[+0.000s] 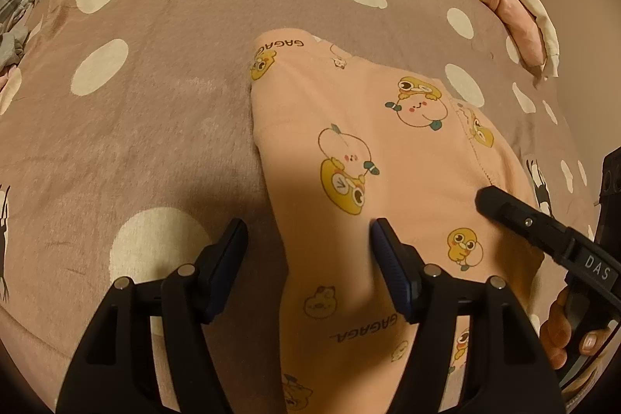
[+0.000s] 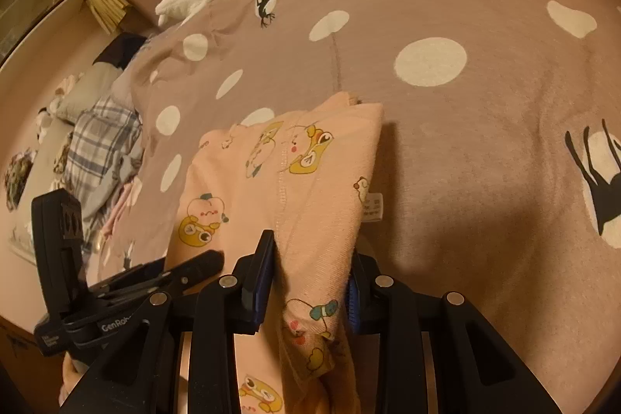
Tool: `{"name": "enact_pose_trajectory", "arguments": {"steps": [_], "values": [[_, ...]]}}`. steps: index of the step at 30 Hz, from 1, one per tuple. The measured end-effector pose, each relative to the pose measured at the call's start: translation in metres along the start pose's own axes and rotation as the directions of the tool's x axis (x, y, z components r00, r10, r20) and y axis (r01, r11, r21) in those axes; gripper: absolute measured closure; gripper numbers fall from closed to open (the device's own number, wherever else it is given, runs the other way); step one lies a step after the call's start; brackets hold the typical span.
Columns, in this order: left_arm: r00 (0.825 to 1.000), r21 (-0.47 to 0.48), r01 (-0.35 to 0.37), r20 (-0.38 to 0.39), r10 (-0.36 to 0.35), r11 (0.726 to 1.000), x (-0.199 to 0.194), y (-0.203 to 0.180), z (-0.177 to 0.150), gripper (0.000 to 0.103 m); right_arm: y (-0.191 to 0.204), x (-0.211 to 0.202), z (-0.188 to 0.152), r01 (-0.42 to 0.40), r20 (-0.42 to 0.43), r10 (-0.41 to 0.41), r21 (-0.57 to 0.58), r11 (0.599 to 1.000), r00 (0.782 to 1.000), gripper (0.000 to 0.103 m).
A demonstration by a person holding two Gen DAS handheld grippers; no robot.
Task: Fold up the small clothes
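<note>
Garment: small peach top with cartoon duck prints, laid on the spotted bedspread well in from its edges, already doubled over lengthwise by the look of it, one long folded edge seen running up the left side in the left wrist view.

Right gripper: jaws fairly narrow, closed onto a raised ridge of the fabric, so a pinch of the near right side is being held up off the bedspread.

Left gripper: jaws stood well apart, nothing pinched; one finger is over the cloth, the other over bare bedspread, the garment's left edge lying between them.

Stage (a guess): one side being gathered for the next fold, left side not yet gripped.

What could go wrong: only a thin ridge is held on the right, so it could be pulled out of the pads if lifted fast. If just the top layer is caught, the layers would be dragged apart and the earlier fold undone. With the left edge unheld, the whole piece could get skewed across the plush cover.

Only in right wrist view: white care label poking out at the garment's right edge, plaid clothes heaped off the bedspread's left edge.

Only in left wrist view: the folded left edge, the collar end, pink and white cloth by the far right edge.
</note>
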State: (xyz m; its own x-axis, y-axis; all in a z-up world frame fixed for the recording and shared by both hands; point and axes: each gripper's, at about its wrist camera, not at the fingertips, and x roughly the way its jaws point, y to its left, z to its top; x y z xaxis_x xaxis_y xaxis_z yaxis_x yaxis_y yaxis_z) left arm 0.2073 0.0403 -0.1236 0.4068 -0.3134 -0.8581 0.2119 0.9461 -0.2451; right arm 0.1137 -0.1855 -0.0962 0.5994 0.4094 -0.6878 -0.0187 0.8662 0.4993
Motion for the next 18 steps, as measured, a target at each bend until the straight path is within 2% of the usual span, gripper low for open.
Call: {"name": "enact_pose_trajectory", "arguments": {"steps": [18], "values": [[1.000, 0.001, -0.003, -0.001, 0.003, 1.000, -0.0022, 0.0024, -0.0035, 0.034, -0.0077, -0.0071, -0.0018, 0.011, 0.005, -0.011, 0.045, 0.999, 1.000, 0.071]]}}
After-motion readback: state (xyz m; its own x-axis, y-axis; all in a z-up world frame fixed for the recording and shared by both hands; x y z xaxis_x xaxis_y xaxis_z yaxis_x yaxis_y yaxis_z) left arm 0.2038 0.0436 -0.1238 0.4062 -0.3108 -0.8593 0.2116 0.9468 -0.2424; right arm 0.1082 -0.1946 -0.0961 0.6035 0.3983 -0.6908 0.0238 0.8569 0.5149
